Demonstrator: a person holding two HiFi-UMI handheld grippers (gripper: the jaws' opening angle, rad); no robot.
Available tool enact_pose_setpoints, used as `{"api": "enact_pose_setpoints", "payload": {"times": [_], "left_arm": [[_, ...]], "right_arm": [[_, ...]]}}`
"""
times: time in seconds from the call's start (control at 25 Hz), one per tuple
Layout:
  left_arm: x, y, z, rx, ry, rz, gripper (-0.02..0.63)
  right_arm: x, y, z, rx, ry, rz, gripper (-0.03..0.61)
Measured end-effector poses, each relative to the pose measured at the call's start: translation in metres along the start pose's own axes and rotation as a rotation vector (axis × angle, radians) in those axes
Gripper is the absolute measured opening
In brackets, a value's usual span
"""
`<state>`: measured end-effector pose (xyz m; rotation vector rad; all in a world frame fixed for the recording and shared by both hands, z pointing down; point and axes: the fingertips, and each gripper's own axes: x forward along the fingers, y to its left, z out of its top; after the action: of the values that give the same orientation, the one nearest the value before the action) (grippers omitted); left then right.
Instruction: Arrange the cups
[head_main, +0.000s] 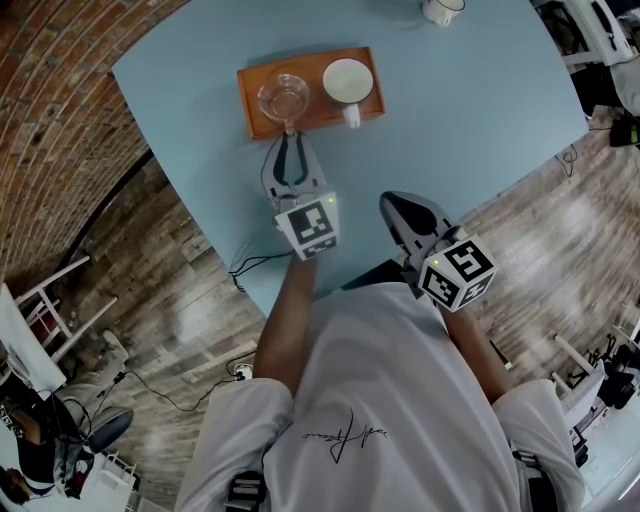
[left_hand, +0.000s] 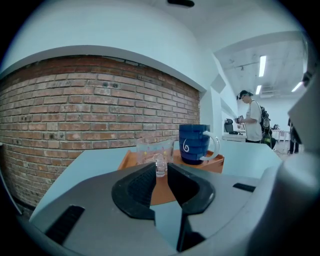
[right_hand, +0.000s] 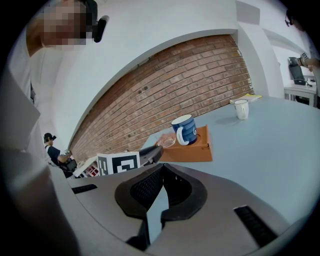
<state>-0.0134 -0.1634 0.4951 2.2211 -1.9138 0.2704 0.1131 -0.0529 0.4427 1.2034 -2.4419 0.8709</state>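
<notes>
Currently we list a glass cup and a blue mug, side by side on the orange tray. The left gripper clamps the glass's handle. The right gripper is closed and empty. We judge the arranging partly done: a white cup, cut off at the table's far edge, remains.

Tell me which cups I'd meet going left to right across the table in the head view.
Clear glass cup → blue ceramic mug with a white inside → small white mug
</notes>
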Motion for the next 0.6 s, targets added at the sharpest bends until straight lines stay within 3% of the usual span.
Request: {"api": "enact_pose_setpoints", "payload": {"times": [0.6], "left_arm": [[-0.014,0.004,0.006,-0.011,-0.007,-0.014,0.066]], "right_arm": [[-0.003,0.006,0.004,-0.01,-0.027,0.005,0.021]]}}
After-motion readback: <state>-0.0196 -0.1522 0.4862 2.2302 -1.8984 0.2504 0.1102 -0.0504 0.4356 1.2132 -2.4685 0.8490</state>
